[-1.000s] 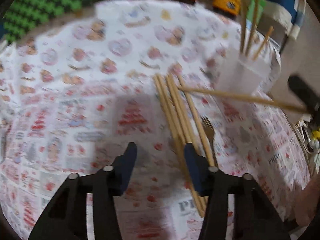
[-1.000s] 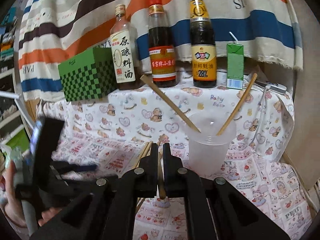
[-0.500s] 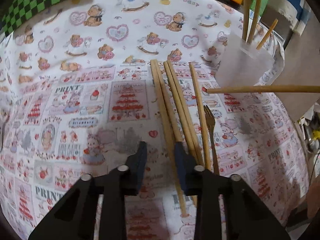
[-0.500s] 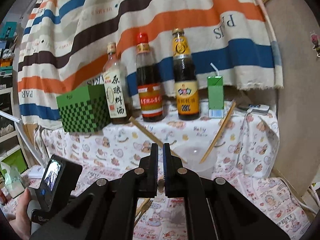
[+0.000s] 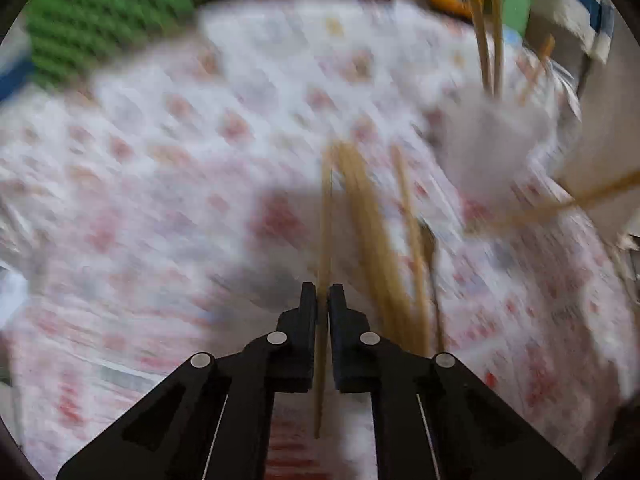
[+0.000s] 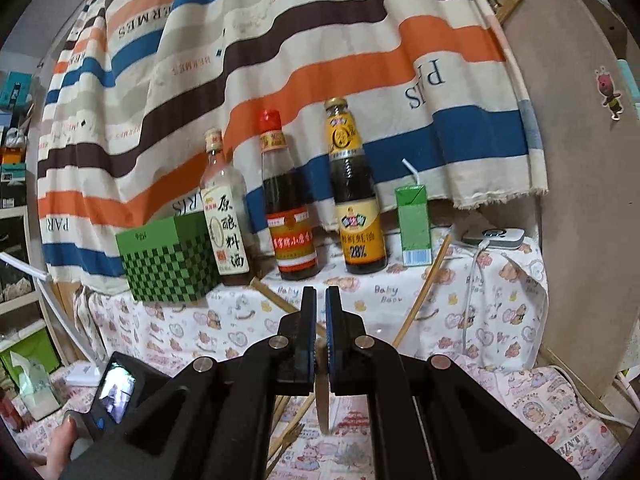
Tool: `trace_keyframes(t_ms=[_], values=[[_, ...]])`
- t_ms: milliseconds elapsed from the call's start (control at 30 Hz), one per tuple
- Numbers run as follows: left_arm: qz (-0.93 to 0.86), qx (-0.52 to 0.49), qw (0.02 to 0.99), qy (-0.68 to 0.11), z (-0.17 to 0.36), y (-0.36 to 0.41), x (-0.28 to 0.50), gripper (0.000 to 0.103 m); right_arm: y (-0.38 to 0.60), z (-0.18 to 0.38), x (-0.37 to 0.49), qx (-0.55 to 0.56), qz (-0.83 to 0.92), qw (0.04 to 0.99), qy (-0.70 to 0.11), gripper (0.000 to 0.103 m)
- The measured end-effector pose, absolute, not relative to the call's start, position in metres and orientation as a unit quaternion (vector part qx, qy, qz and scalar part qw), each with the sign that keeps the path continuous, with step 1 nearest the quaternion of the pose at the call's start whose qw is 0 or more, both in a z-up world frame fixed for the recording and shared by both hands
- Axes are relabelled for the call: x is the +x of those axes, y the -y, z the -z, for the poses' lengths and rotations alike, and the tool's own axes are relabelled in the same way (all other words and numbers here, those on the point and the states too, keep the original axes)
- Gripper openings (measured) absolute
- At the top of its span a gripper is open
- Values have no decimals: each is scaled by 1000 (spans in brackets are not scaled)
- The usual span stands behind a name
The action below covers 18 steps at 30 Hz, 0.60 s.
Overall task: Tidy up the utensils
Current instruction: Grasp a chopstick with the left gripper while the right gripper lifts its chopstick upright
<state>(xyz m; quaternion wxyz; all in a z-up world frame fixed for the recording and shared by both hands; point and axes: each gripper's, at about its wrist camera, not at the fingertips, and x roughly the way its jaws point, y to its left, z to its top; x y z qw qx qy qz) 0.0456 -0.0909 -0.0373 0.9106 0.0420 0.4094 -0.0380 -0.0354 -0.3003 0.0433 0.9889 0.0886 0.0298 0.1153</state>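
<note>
Chopsticks stay separate: your left gripper (image 5: 322, 300) has just closed on one pale wooden chopstick (image 5: 325, 216), your right gripper (image 6: 321, 304) pinches another chopstick (image 6: 322, 404), bound, likely, for the translucent plastic cup (image 5: 490, 148).

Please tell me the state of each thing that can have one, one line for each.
Left tongs: shut on one wooden chopstick.
Right tongs: shut on another wooden chopstick.
Translucent plastic cup: upright, chopsticks inside.
Red-capped dark sauce bottle: upright, capped.
Green drink carton: upright, straw inserted.

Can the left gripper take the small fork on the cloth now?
Probably not yet. The left gripper is already shut on a chopstick, and the loose chopsticks lie between it and the fork.
</note>
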Motion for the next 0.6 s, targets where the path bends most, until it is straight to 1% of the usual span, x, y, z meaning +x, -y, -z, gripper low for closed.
trace_keyframes(t_ms=[33,167,267,467,600], values=[[35,49,921,-385,27,91,41,5,302,-44,-37,90,-117,989,-24,5],[68,-7,945,-320,-14,72,18,5,309,-49,-46,99,-121,988,4,5],[59,17,960,-274,-33,73,6,5,311,-53,-51,100,-122,987,17,5],[98,-37,963,-247,-45,53,4,5,312,-52,-50,104,-142,984,18,5],[77,-57,971,-220,-52,47,-6,5,313,-49,-49,122,-169,978,20,6]])
